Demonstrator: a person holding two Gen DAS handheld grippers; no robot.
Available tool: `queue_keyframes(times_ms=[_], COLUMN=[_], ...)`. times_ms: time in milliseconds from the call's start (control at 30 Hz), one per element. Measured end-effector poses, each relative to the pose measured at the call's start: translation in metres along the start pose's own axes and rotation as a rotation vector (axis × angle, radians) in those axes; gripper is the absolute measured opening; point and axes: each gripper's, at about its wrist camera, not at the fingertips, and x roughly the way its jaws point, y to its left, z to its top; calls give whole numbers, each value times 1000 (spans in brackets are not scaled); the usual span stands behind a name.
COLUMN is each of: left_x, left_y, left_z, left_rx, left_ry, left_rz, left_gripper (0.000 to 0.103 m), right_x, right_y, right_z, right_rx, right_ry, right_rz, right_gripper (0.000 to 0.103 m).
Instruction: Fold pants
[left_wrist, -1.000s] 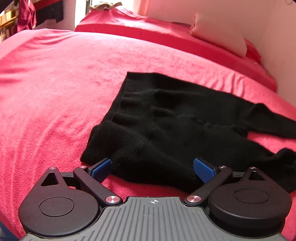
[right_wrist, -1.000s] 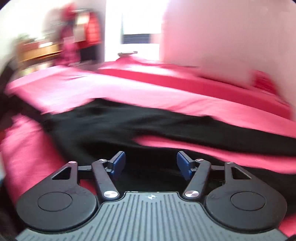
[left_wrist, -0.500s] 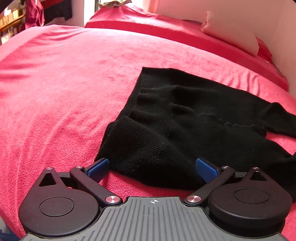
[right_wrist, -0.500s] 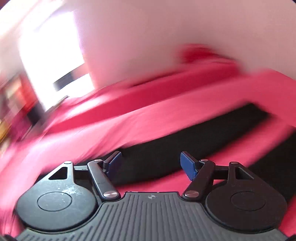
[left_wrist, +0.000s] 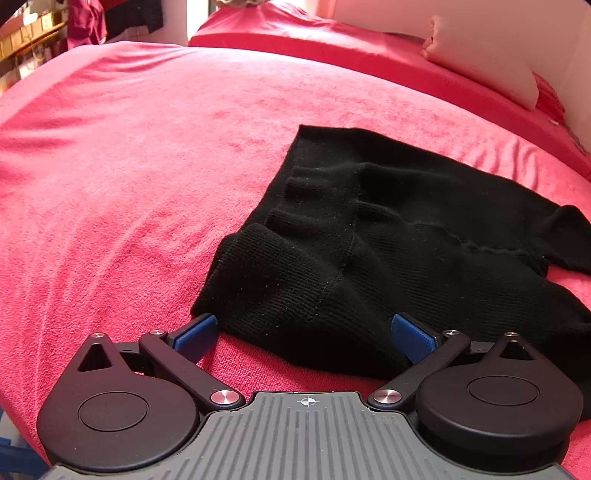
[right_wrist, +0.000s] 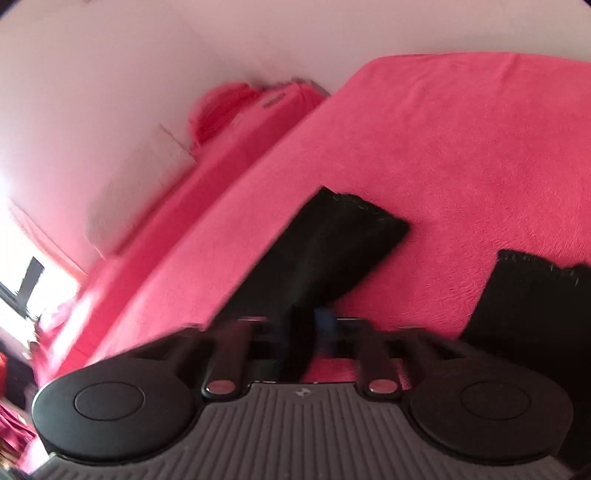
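Black knit pants (left_wrist: 369, 236) lie on a pink blanket, waistband end toward the left, legs running off right. My left gripper (left_wrist: 303, 334) is open, its blue pads either side of the near waistband corner, low over the bed. In the right wrist view, which is blurred, two black leg ends show: one (right_wrist: 332, 251) ahead and one (right_wrist: 528, 295) at the right. My right gripper (right_wrist: 301, 325) has its jaws drawn close together at the nearer leg; whether the cloth is pinched is unclear.
The pink blanket (left_wrist: 129, 166) covers the whole bed. A pale pillow (left_wrist: 480, 62) leans on the white wall at the back right. A second red-covered bed (left_wrist: 295, 26) lies beyond. Shelves and hanging clothes (left_wrist: 37, 29) stand far left.
My left gripper has drifted left, still open at the waistband. My right gripper swung fast to the right toward the leg ends and its jaws have closed in from open.
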Motion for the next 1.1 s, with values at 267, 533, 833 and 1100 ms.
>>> queue_keyframes(times_ms=[267, 533, 833, 1100], left_x=[-8, -29, -28, -14], left_y=[4, 18, 15, 8], left_z=[0, -8, -13, -10], left_rx=[-24, -105, -141, -163], left_ry=[20, 61, 71, 34], left_rz=[-10, -104, -236, -317], left_gripper=[103, 103, 103, 103], right_x=[-34, -93, -128, -164], right_y=[-13, -15, 6, 1], right_z=[7, -16, -44, -60], right_rx=[-42, -93, -128, -132], right_ry=[-49, -52, 16, 146], right_rz=[-70, 5, 165, 225], right_gripper=[14, 50, 53, 64])
